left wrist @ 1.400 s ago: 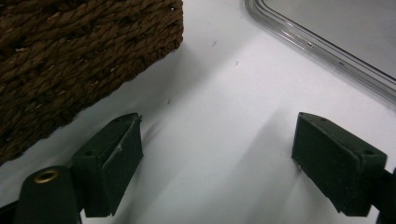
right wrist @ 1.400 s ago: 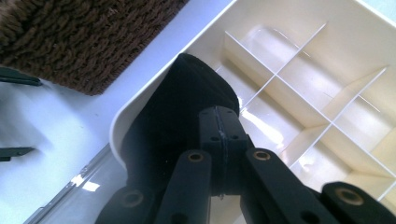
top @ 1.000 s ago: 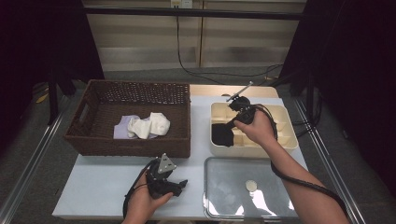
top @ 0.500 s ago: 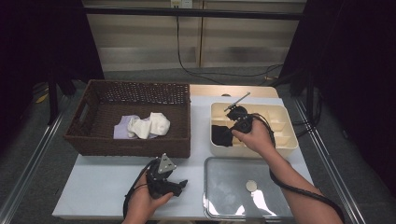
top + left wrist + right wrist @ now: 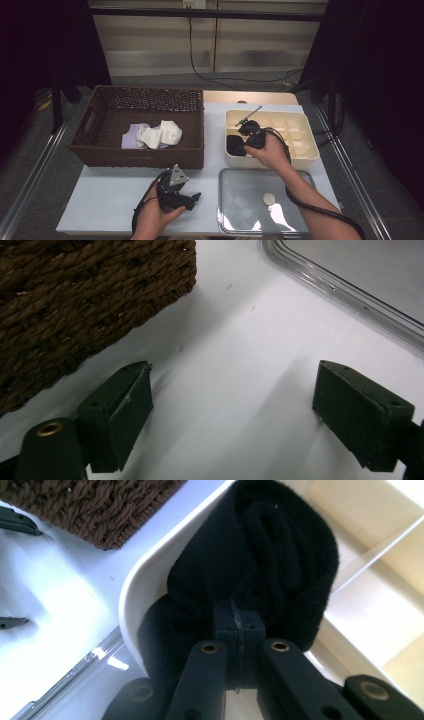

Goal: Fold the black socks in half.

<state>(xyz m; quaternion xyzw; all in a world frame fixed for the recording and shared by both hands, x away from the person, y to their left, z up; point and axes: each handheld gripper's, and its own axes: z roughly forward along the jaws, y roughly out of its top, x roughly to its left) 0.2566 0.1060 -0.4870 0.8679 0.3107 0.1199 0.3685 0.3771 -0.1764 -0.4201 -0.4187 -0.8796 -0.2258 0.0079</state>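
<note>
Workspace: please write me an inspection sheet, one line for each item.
Surface: white table, partly bare.
Job's things: black rolled sock in the cream divided organizer, at its near-left corner.
Clutter: wicker basket holding pale cloths; metal tray with a small round disc.
Grippers: right gripper shut on the sock; left gripper open, low over the table beside the basket.
Cables: one trails from each gripper; another hangs on the back wall.
Surroundings: dark curtains at both sides, grey floor.
</note>
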